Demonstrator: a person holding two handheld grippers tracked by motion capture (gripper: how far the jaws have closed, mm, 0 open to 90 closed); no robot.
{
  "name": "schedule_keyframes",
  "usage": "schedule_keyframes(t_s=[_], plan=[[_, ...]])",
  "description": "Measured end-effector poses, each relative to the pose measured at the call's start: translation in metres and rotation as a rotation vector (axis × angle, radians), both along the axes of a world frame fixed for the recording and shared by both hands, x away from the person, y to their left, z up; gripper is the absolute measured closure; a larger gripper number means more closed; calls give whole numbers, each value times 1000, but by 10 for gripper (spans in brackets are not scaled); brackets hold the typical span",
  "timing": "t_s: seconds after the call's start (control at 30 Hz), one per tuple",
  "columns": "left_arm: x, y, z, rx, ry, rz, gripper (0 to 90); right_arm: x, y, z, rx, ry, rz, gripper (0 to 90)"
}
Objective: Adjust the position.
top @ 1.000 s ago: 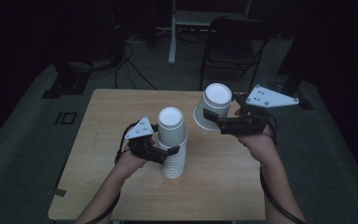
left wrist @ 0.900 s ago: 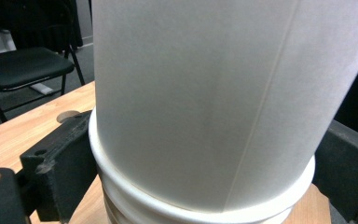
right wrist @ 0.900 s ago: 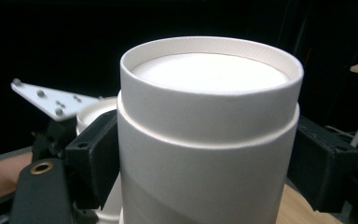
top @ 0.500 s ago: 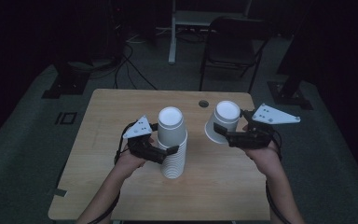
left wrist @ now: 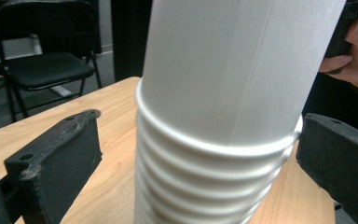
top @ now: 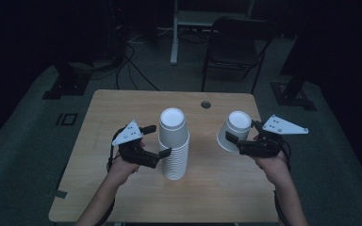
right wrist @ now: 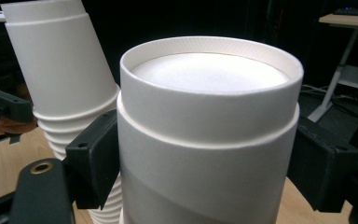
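Note:
A tall stack of white paper cups (top: 173, 157) stands bottom-up in the middle of the wooden table (top: 118, 106). My left gripper (top: 158, 140) straddles the stack about halfway up. In the left gripper view the stack (left wrist: 214, 116) stands between the jaws, with a gap at the left one, so the gripper (left wrist: 200, 140) is open. To the right of the stack, my right gripper (top: 243, 133) is shut on a single white cup (top: 236, 123), held bottom-up, slightly tilted and low over the table. In the right gripper view both jaws press the cup (right wrist: 209, 116), and the stack (right wrist: 60, 70) leans behind it.
A small round hole (top: 206, 104) sits near the table's far edge. Beyond the table stand a dark folding chair (top: 235, 42) and a white desk leg (top: 174, 33), with cables on the floor (top: 122, 61). The table's near edge runs under both forearms.
My right gripper has carried the single cup down and to the right, away from the stack, and turned it more upright. The left gripper and the stack have stayed put.

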State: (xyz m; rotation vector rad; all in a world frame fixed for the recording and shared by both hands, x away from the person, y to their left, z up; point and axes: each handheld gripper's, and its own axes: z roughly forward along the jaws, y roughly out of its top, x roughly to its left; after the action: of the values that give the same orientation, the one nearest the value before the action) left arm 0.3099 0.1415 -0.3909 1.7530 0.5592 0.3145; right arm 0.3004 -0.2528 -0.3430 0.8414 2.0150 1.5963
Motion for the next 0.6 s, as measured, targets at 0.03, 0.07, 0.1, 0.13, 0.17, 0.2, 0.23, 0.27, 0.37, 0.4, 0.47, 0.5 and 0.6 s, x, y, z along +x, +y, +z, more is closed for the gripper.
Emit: schedule_keyframes(t_s=[0.03,0.07,0.1,0.13,0.17,0.2,0.23,0.27,0.37,0.4,0.47,0.5,0.6], plan=[[-1,1,-2,3,2,3,3,0,-1,-1,2,2,-3,193],[-2,3,-3,5,4,9,3,0,-3,-3,4,5,-3,193],[-3,5,-5,5,11,8,3,-1,-4,-5,8,8,-5,193],[-4,7,-7,5,15,13,3,-1,-6,-6,10,10,-6,193],[-5,8,-9,8,15,18,3,-2,-7,-8,9,14,-7,193],[-6,10,-11,14,17,23,4,-2,-7,-9,7,15,-10,193],[-8,11,-12,11,13,38,3,-2,-8,-10,3,15,-13,193],[-10,13,-13,6,13,45,4,-2,-9,-12,5,19,-15,193],[-15,17,-18,12,15,70,4,-3,-11,-15,6,24,-17,193],[-18,17,-19,23,14,72,4,-4,-12,-16,10,26,-16,193],[-24,17,-22,40,8,75,4,-5,-12,-17,6,26,-18,193],[-27,17,-24,45,6,76,4,-5,-13,-18,6,27,-15,193],[-35,16,-29,41,22,56,4,-7,-14,-20,6,32,-14,193]])
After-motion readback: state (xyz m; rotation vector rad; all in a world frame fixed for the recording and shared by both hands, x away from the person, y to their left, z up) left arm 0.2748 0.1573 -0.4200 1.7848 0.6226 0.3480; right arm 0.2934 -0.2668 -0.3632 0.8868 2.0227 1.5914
